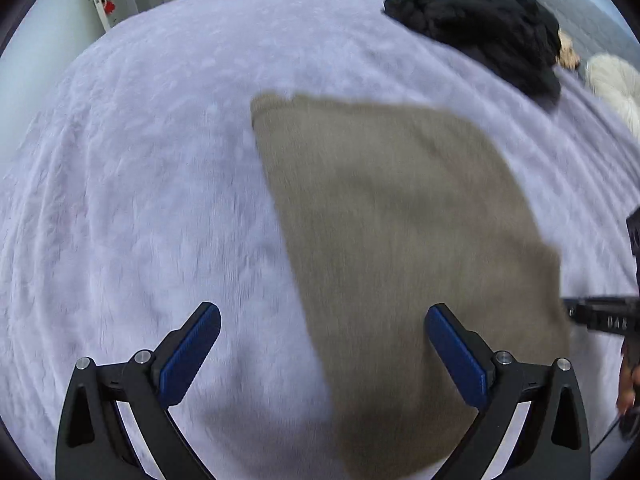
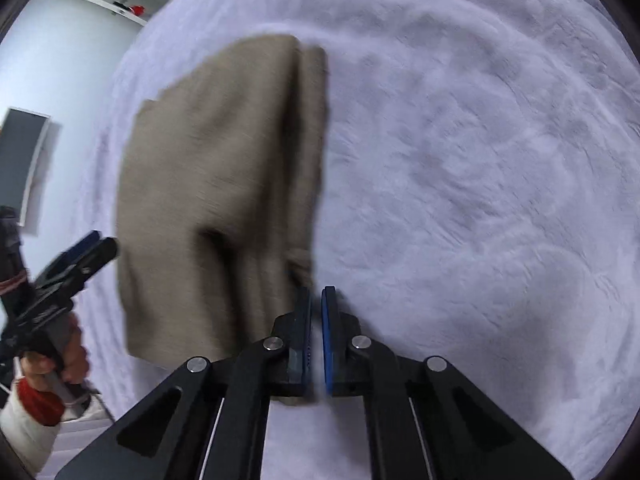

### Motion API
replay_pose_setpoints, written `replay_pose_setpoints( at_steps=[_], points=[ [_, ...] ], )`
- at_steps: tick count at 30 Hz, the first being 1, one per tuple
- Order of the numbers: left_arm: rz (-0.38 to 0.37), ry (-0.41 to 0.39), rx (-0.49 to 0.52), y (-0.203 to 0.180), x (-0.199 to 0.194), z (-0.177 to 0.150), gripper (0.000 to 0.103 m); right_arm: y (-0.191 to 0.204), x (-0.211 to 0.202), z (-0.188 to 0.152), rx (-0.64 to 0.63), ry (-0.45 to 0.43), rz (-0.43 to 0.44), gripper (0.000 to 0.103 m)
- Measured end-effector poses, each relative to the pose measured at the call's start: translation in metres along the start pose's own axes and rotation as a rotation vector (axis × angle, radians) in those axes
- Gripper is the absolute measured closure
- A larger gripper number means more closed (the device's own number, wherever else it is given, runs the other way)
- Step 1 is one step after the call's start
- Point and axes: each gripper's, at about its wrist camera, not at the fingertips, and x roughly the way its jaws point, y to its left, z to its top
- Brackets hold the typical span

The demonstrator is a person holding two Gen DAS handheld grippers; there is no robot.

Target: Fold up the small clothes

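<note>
A tan cloth [image 1: 400,240] is spread flat on a lilac blanket [image 1: 140,200]. Dark clothes [image 1: 480,20] are shown only by the left wrist view; a sleeved hand [image 2: 56,364] only by the right. The left gripper [image 1: 322,344] is angled steeply down, spread wide, empty. The right gripper [image 2: 316,320] is closed beside the cloth's edge, nothing pinched.

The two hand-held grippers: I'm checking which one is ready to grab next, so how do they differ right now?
The left hand-held gripper stands wide open with nothing between its pads; the right hand-held gripper is shut and empty. The left hovers over the tan cloth's edge; the right sits just beside the cloth. Both have blue pads and point down at the bed cover.
</note>
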Motion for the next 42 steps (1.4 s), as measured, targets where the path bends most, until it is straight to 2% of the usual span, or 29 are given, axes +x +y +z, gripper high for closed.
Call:
replay_pose_setpoints(
  at_steps=[1, 3, 6, 7, 8, 10, 12, 13, 14, 15, 16, 17, 20, 21, 23, 26, 30, 31, 33, 34, 35, 42],
  points=[
    [0.008, 0.027, -0.002, -0.001, 0.006, -0.01, 0.0, -0.011, 0.006, -0.006, 0.042, 0.023, 0.021, 0.098],
    [-0.013, 0.054, -0.043, 0.004, 0.009, -0.025, 0.0, -0.029, -0.002, -0.019, 0.15, -0.002, 0.158, 0.098],
    [-0.052, 0.088, -0.114, 0.01, 0.014, -0.038, 0.0, -0.029, -0.025, -0.032, 0.167, -0.058, 0.242, 0.094],
    [-0.058, 0.096, -0.126, 0.011, 0.014, -0.04, 0.0, -0.025, -0.033, -0.035, 0.152, -0.065, 0.258, 0.083],
    [-0.058, 0.1, -0.132, 0.011, 0.014, -0.041, 0.0, -0.021, -0.038, -0.037, 0.141, -0.07, 0.268, 0.059],
    [-0.053, 0.102, -0.122, 0.008, 0.01, -0.042, 0.0, -0.011, -0.046, -0.039, 0.108, -0.096, 0.292, 0.03],
    [-0.045, 0.106, -0.102, 0.005, 0.009, -0.043, 0.0, 0.002, -0.045, -0.036, 0.056, -0.099, 0.306, 0.033],
    [-0.042, 0.106, -0.095, 0.003, 0.007, -0.045, 0.0, 0.01, -0.041, -0.034, 0.038, -0.083, 0.309, 0.044],
    [-0.039, 0.105, -0.091, 0.001, 0.006, -0.046, 0.0, 0.016, -0.034, -0.031, 0.023, -0.059, 0.317, 0.059],
    [-0.036, 0.1, -0.089, 0.0, 0.005, -0.046, 0.0, 0.023, -0.025, -0.027, 0.008, -0.023, 0.298, 0.066],
    [-0.035, 0.091, -0.088, -0.001, 0.002, -0.046, 0.0, 0.027, -0.021, -0.029, -0.008, 0.001, 0.265, 0.086],
    [-0.033, 0.084, -0.087, -0.001, 0.0, -0.046, 0.0, 0.035, -0.016, -0.029, -0.05, 0.016, 0.189, 0.096],
    [-0.02, 0.09, -0.078, 0.0, 0.002, -0.049, 0.0, 0.034, -0.012, -0.039, -0.085, -0.009, 0.079, 0.097],
    [-0.022, 0.105, -0.077, 0.0, 0.005, -0.053, 0.0, 0.029, -0.007, -0.043, -0.058, 0.001, 0.07, 0.097],
    [-0.028, 0.133, -0.083, 0.0, 0.012, -0.057, 0.0, 0.01, -0.003, -0.053, 0.037, 0.02, 0.114, 0.097],
    [-0.029, 0.131, -0.099, 0.0, 0.009, -0.057, 0.0, 0.007, -0.014, -0.054, 0.053, -0.012, 0.199, 0.097],
    [-0.029, 0.15, -0.108, 0.001, 0.007, -0.054, 0.0, -0.004, -0.034, -0.045, 0.084, -0.026, 0.191, 0.093],
    [-0.029, 0.151, -0.108, 0.001, 0.004, -0.053, 0.0, -0.008, -0.035, -0.044, 0.098, -0.024, 0.187, 0.088],
    [-0.031, 0.149, -0.105, 0.003, -0.001, -0.052, 0.0, -0.009, -0.037, -0.041, 0.116, -0.018, 0.178, 0.07],
    [-0.033, 0.151, -0.103, 0.005, -0.004, -0.052, 0.0, -0.01, -0.038, -0.042, 0.119, -0.012, 0.165, 0.05],
    [-0.034, 0.158, -0.105, 0.005, -0.006, -0.052, 0.0, -0.009, -0.039, -0.043, 0.117, -0.008, 0.157, 0.04],
    [-0.025, 0.163, -0.127, 0.013, -0.015, -0.051, 0.0, -0.001, -0.04, -0.048, 0.122, 0.024, 0.135, 0.039]
  ],
)
